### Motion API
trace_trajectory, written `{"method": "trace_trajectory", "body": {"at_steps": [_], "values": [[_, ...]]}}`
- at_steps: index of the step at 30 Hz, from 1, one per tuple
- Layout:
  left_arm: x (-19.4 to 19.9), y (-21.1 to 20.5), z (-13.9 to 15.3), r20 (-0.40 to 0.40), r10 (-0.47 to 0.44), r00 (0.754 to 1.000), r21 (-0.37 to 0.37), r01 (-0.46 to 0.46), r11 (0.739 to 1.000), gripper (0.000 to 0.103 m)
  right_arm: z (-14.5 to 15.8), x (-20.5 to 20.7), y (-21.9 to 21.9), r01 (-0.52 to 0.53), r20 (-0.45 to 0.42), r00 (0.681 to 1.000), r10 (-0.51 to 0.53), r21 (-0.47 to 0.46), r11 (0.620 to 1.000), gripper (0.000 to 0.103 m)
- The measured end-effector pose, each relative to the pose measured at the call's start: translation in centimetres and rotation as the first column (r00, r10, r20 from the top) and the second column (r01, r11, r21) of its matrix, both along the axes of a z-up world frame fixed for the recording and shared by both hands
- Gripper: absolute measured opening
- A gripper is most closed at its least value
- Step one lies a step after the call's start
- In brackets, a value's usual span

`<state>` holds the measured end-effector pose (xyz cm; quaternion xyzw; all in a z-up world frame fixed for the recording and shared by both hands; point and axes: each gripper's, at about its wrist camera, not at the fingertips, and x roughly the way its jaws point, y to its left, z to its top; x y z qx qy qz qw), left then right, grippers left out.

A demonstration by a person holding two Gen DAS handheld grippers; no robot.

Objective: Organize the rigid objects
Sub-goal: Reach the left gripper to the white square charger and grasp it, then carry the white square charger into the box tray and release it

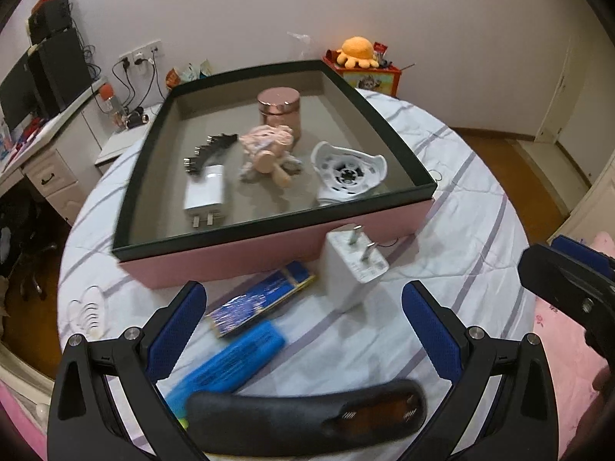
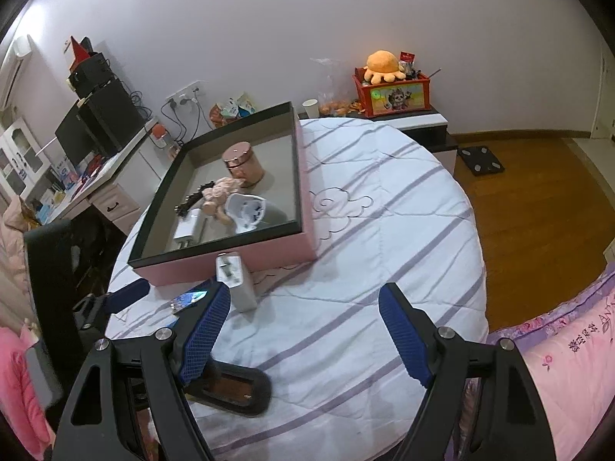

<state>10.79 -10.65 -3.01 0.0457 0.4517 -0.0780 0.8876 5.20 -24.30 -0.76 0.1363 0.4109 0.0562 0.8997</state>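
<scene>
On the bed, the box holds a jar, doll and plug; just outside its near wall stands a charger; left gripper gapes wide above a black, perhaps knife-like, case; right gripper wide, empty.

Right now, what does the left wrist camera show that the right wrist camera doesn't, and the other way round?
Only the left wrist view shows the light blue box and a pair of white shoes on the floor. Only the right wrist view shows the black scale on the wooden floor and a paper cup. Both show the pink tray holding the copper jar, and the white charger standing outside it.
</scene>
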Motion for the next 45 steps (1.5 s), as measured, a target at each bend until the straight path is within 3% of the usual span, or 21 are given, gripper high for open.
{"method": "trace_trajectory", "body": {"at_steps": [5,10,18,20,22,31,45], "values": [[1.2,-2.0,-1.3,-0.023,0.022,0.999,0.007,-0.022,1.0,0.102,-0.9,0.8,-1.8,-0.008,-0.01,1.0,0.009,0.017,1.0,0.081],[2.3,-2.4,-2.9,-0.064,0.064,0.996,0.01,-0.063,0.998,0.072,-1.7,1.7,-3.3,-0.015,-0.023,1.0,0.016,0.035,0.999,0.081],[2.5,-2.0,-3.0,-0.024,0.087,0.996,0.038,-0.087,0.996,0.056,-3.1,2.8,-3.3,-0.038,-0.044,0.998,0.041,0.057,0.998,0.081],[2.4,-1.9,-3.0,-0.014,0.087,0.996,0.041,-0.087,0.995,0.047,-3.2,3.0,-3.1,-0.042,-0.046,0.998,0.045,0.057,0.997,0.081],[2.4,-1.6,-2.7,-0.02,0.065,0.998,-0.004,-0.065,0.998,0.028,-3.2,3.1,-2.8,-0.047,-0.045,0.998,0.05,0.054,0.997,0.081],[1.4,-1.1,-1.9,-0.03,0.017,0.999,-0.053,-0.018,0.998,0.023,-2.5,2.8,-1.5,-0.059,-0.034,0.998,0.06,0.036,0.998,0.081],[-0.4,2.6,2.7,0.043,0.017,0.999,-0.129,-0.011,0.992,0.023,-0.9,2.6,1.7,-0.081,-0.011,0.997,0.081,0.001,0.997,0.081]]}}
